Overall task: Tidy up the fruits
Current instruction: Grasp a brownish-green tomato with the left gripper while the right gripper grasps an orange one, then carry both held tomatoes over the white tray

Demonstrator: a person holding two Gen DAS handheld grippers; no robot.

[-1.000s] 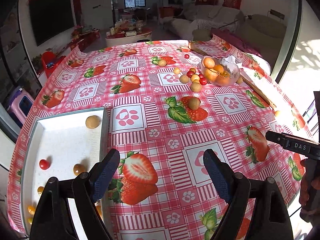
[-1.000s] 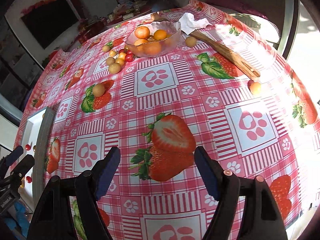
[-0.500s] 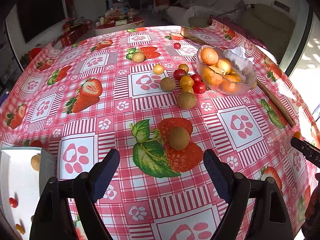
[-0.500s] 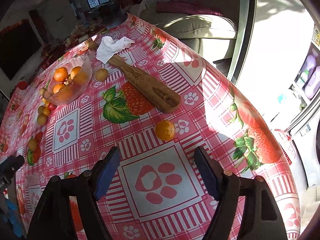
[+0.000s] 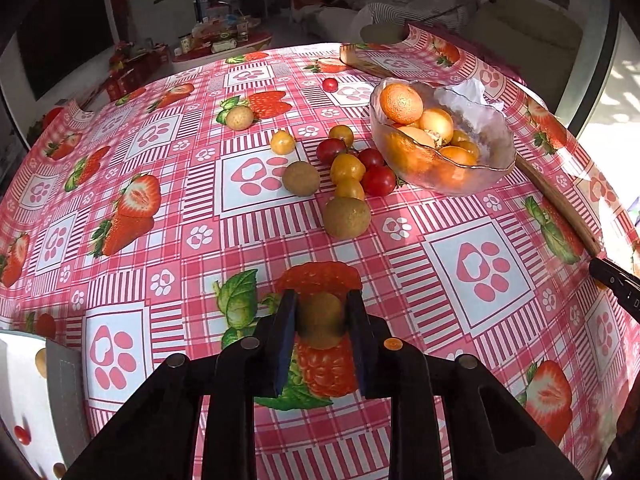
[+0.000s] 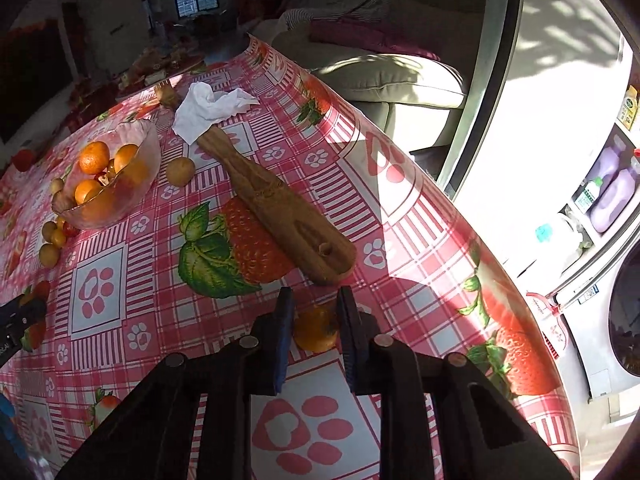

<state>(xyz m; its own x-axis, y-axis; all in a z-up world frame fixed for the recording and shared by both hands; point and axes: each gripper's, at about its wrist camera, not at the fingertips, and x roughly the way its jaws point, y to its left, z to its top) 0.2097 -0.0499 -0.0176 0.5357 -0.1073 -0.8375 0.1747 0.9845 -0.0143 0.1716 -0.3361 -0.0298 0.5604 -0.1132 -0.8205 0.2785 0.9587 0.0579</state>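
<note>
My left gripper (image 5: 321, 320) is shut on a brown round fruit (image 5: 321, 322) on the strawberry tablecloth. Ahead lie several loose brown, yellow and red fruits, the nearest a brown one (image 5: 346, 217), beside a glass bowl (image 5: 476, 176) of oranges. A white tray (image 5: 24, 392) with small fruits sits at the lower left. My right gripper (image 6: 314, 322) is shut on a small orange (image 6: 314, 330) near the table's right edge. The glass bowl (image 6: 148, 148) and a loose brown fruit (image 6: 180, 171) show at the left there.
A long wooden board (image 6: 280, 208) lies just ahead of the right gripper, with a white tissue (image 6: 208, 110) on its far end. The table edge drops off to the right toward a sofa (image 6: 400, 76) and a washing machine (image 6: 616, 320).
Both grippers were open half a second ago. The left moved forward and closed on the brown fruit. The right moved forward and closed on the small orange.
</note>
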